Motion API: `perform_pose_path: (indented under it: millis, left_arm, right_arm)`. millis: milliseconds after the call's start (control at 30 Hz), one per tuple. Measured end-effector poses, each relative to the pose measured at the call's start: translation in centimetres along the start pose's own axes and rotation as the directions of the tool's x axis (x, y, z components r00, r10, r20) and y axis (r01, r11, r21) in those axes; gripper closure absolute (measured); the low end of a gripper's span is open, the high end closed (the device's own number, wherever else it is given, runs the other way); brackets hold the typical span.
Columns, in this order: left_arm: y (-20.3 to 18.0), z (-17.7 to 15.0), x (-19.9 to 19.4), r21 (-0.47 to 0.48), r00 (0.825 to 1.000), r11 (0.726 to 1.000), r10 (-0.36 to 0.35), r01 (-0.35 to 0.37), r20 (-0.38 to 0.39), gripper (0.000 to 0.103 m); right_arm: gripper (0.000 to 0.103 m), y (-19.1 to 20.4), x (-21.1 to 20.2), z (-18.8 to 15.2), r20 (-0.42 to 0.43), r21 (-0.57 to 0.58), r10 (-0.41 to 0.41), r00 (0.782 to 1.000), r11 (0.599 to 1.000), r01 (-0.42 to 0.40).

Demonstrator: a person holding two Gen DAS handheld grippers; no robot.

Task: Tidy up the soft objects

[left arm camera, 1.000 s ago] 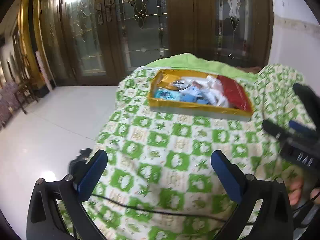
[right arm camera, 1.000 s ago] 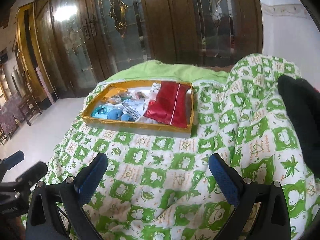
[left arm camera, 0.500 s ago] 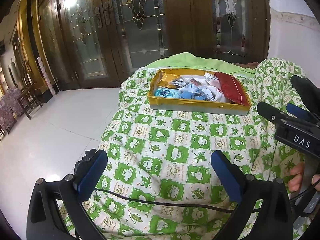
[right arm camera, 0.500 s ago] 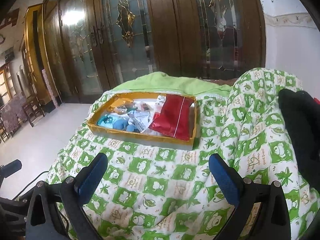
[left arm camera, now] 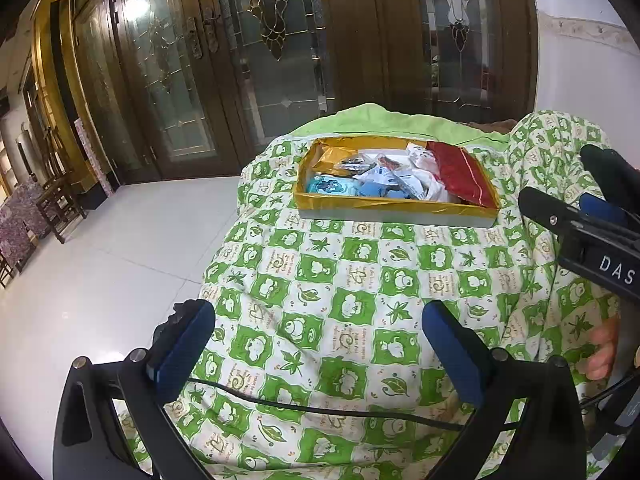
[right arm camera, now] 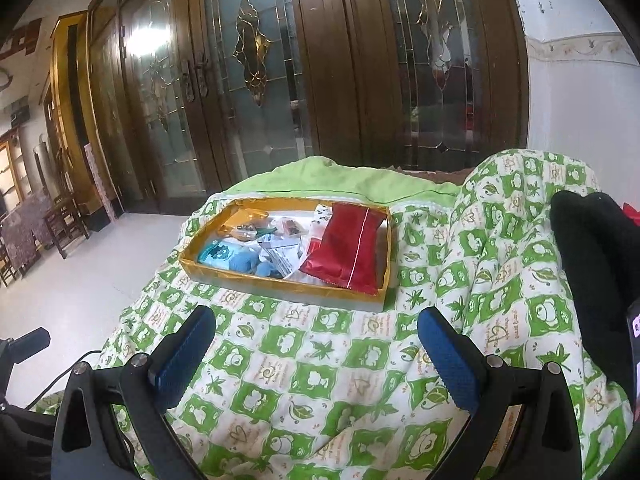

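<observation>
We see the left tongs [left arm camera: 318, 344] held low over the quilt [left arm camera: 352, 280], fingers spread wide apart with nothing between them. A black cable [left arm camera: 320, 408] runs across the quilt just in front of the left tongs' frame. The right tongs [right arm camera: 316, 350] sit level and forward-facing over the same quilt, likewise spread wide and empty. In the left wrist view we note the right tongs' body at the right edge, marked "DAS", with fingers of a hand [left arm camera: 604, 350] below it.

The tray [right arm camera: 280, 280] rests on the quilt ahead of both tongs, well apart from them: ahead and slightly right of the left tongs, ahead and slightly left of the right tongs. Inside it, the red pouch [right arm camera: 348, 248] fills the right side, a blue toy [right arm camera: 244, 262] lies at the near left, and white and clear packets [right arm camera: 280, 252] are piled between them. We cannot read the packets' contents.

A black cloth [right arm camera: 592, 264] lies on a raised fold of quilt to the right of the right tongs. Beyond the tray stand the glazed doors [right arm camera: 280, 80]; white floor [left arm camera: 100, 260] lies left of the left tongs.
</observation>
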State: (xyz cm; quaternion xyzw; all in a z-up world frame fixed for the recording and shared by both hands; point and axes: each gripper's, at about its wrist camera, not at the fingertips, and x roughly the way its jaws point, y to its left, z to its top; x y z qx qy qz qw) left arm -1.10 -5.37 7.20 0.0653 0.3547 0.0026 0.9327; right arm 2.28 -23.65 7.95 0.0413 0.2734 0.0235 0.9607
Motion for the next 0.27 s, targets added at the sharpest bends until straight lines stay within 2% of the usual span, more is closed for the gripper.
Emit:
perform_pose_path:
  millis: [267]
  left_arm:
    - [0.79, -0.08, -0.15, -0.028, 0.999, 0.999, -0.039, 0.039, 0.008, 0.000]
  right_arm:
    - [0.001, 0.32, -0.54, -0.15, -0.006, -0.008, -0.023, 1.000, 1.000, 0.023]
